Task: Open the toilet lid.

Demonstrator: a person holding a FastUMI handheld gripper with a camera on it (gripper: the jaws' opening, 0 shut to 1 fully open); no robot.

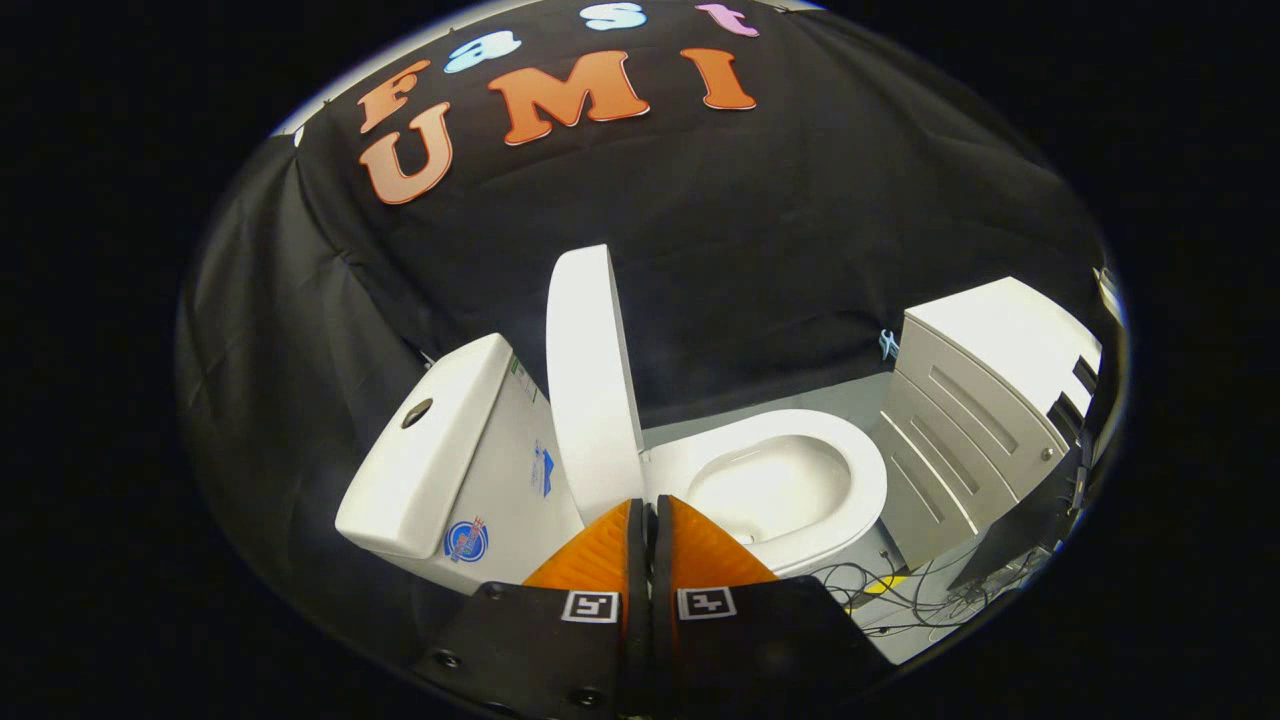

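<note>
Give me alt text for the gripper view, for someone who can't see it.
A white toilet lid stands raised upright beside the cistern, leaving the bowl open. The gripper, its orange jaws closed together, points at the lid's base; a grey cabinet stands beyond the bowl.

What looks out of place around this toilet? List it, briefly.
Only the loose tangle of cables on the floor between the toilet bowl and the grey cabinet. The lid stands upright near the tank; the gripper is shut, empty.
</note>
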